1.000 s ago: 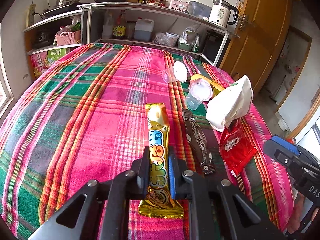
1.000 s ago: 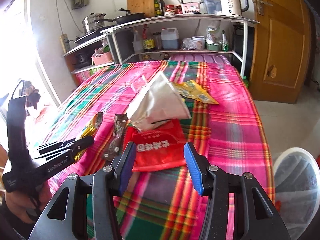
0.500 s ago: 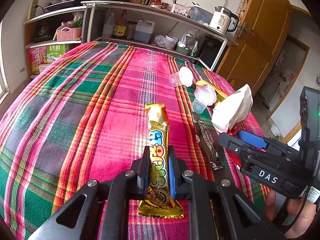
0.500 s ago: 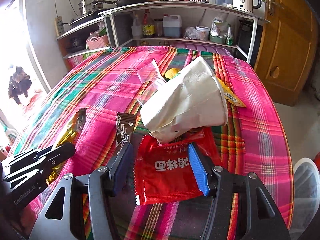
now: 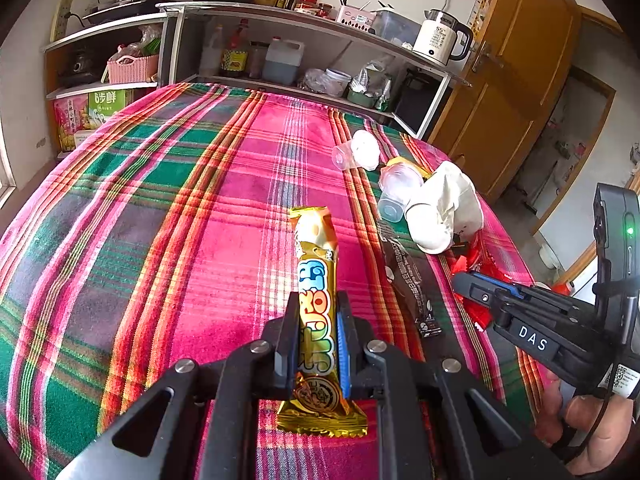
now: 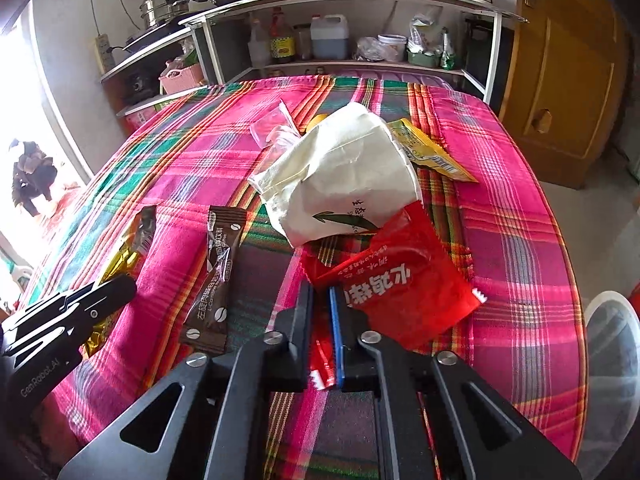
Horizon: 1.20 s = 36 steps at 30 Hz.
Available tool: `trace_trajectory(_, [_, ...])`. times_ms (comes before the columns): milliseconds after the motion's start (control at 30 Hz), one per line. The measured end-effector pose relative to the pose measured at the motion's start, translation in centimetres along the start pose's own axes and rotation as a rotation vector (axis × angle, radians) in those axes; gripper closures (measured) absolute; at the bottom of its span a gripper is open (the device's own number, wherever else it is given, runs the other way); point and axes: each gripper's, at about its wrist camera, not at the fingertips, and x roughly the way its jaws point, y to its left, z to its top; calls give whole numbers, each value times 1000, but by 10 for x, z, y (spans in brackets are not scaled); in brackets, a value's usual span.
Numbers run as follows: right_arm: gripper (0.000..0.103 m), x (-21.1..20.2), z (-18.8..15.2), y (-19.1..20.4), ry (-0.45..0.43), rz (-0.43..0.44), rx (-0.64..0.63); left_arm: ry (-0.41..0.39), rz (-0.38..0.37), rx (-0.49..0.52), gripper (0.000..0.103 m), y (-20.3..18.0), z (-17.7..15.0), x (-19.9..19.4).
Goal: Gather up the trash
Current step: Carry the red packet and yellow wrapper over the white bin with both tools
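Left tool [image 5: 316,332]: your jaws are clamped on the gold wrapper [image 5: 316,280], gripping its near third. Long axis runs near to far, straight along the fingers; far end points at the shelf, crimped near end fans out behind the jaws. Blue and orange characters run down its face; not readable. It sits over the left-centre of the plaid tabletop [image 5: 160,220], with wide bare cloth to your left and beyond.

Just right of it, the brown sachet [image 5: 408,280] lies flat, long axis near to far, tilted slightly. In the right view the same brown sachet [image 6: 216,276] shows white Chinese print, "L-Carnitine" and coffee-bean marks.

Further right, two clear plastic cups [image 5: 396,192] lie on their sides beside a crumpled white paper bag [image 6: 344,176] with a green leaf mark and dark characters. A yellow packet [image 6: 432,152] pokes out from behind the bag on its right.

Right tool [image 6: 320,332]: your jaws are closed narrow on the near left corner of the red packet [image 6: 400,284]. White Chinese characters read upside down from here. The packet's body swings off to the right; its far edge touches the bag. Its side casing reads "DAS" in the left view.

Right tabletop edge is near; a mesh bin [image 6: 612,360] stands beyond it on the floor.
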Motion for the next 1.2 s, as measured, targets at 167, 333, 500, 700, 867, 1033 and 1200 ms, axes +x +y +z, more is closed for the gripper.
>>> trace_trajectory(167, [102, -14, -11, -7, -11, 18, 8, -1, 7, 6, 87, -3, -1, -2])
trace_trajectory(333, [103, -35, -25, -14, -28, 21, -1, -4, 3, 21, 87, -11, -3, -5])
trace_trajectory(500, [103, -54, -39, -22, -38, 30, 7, -12, -17, 45, 87, -23, -5, -11])
trace_trajectory(700, [97, -69, -66, -39, -7, 57, 25, -11, -29, 73, 87, -39, -10, -18])
trace_trajectory(867, [60, -85, -76, -50, -29, 50, 39, -13, -37, 91, 87, -51, -13, -23])
trace_trajectory(1033, [50, -89, -74, -41, -67, 54, 7, -13, -37, 101, 87, -58, -16, -26])
trace_trajectory(1200, [61, -67, -65, -38, -60, 25, -38, -10, -30, 102, 87, -58, -17, -28])
